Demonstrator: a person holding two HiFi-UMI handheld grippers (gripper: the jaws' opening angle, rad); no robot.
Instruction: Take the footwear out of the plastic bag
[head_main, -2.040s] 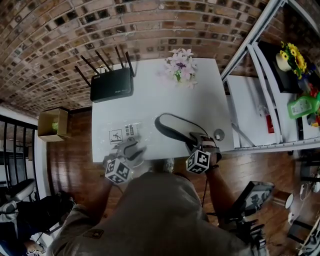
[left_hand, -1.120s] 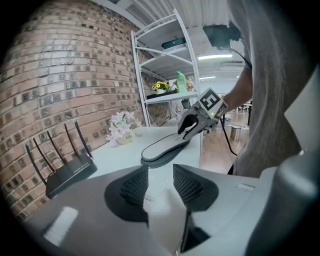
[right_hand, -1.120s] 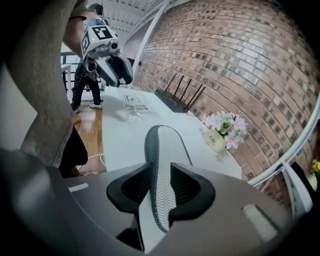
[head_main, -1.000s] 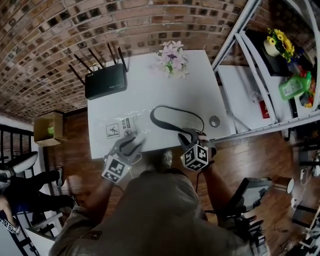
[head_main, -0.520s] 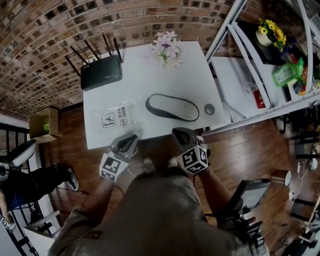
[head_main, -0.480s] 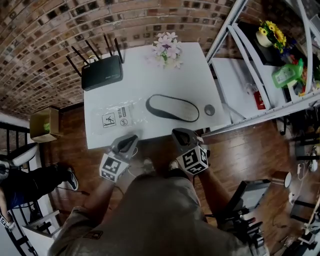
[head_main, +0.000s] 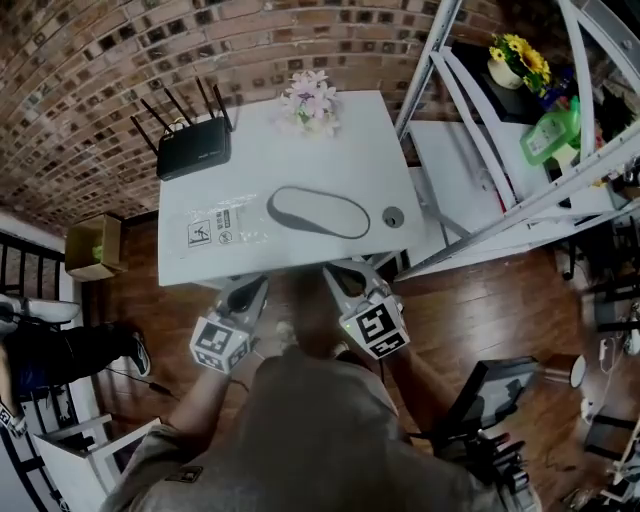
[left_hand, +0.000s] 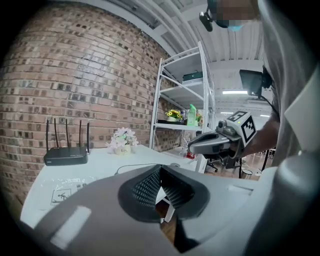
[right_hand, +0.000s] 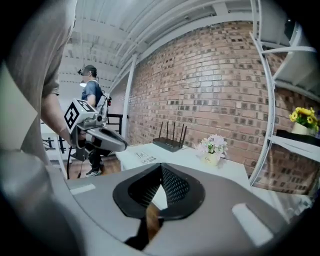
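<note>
— Head view is up. Where do things stand?
— I see the dark-rimmed grey slipper lying flat on the white surface, just right of the flat clear plastic bag and outside it. My left claw and right claw hang off the near edge, both clenched on nothing.

Table by a brick wall
Router and flowers at its far edge; small disc, perhaps a lid.

Dark-rimmed grey footwear, white table, black router, clear plastic bag (black print), red-brown brick wall
</note>
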